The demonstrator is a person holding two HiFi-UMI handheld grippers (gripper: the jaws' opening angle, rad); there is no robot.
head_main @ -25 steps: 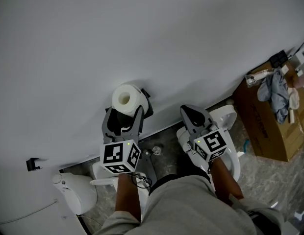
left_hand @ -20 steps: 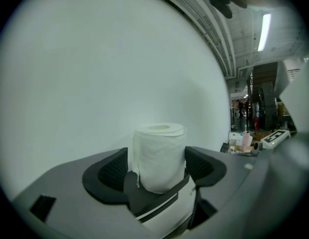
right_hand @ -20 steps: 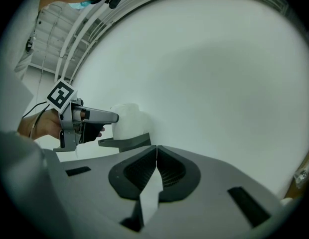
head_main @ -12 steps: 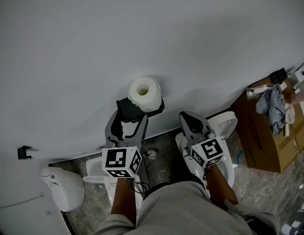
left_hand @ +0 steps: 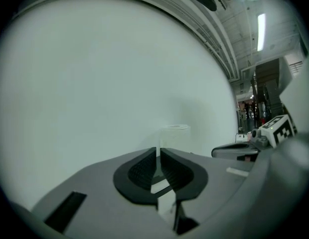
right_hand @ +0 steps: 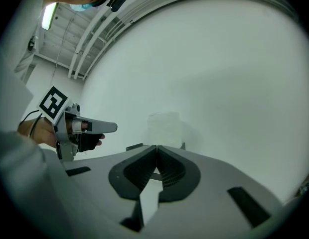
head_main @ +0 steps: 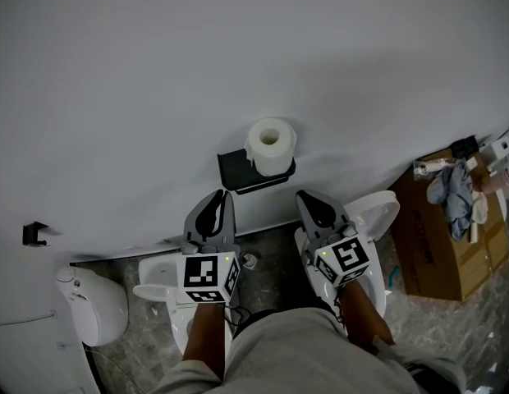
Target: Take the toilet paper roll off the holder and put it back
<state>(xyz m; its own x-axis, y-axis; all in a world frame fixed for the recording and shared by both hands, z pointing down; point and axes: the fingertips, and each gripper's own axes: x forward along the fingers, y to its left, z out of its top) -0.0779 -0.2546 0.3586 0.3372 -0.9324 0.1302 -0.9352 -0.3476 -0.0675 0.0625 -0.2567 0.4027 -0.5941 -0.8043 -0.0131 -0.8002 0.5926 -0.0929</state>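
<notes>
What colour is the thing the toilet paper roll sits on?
Black. The holder shows best in the head view.

Looks like mock bathroom inside industrial hall: toilet paper roll [head_main: 271, 142] on black wall holder [head_main: 240, 171], white toilet-like fixtures [head_main: 94, 306] on grey floor [head_main: 275, 257], cluttered cardboard box [head_main: 439, 240] right, strip light [left_hand: 260, 31] on bare ceiling [left_hand: 239, 31].

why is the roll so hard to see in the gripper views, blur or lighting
Head view: even, dimmish light, sharp; the toilet paper roll stands out against its dark holder. Left gripper view: strong fisheye bending, dark corners, and the white roll washes into the white wall. Right gripper view: same bending; roll pale and soft-edged, low contrast more than blur.
</notes>
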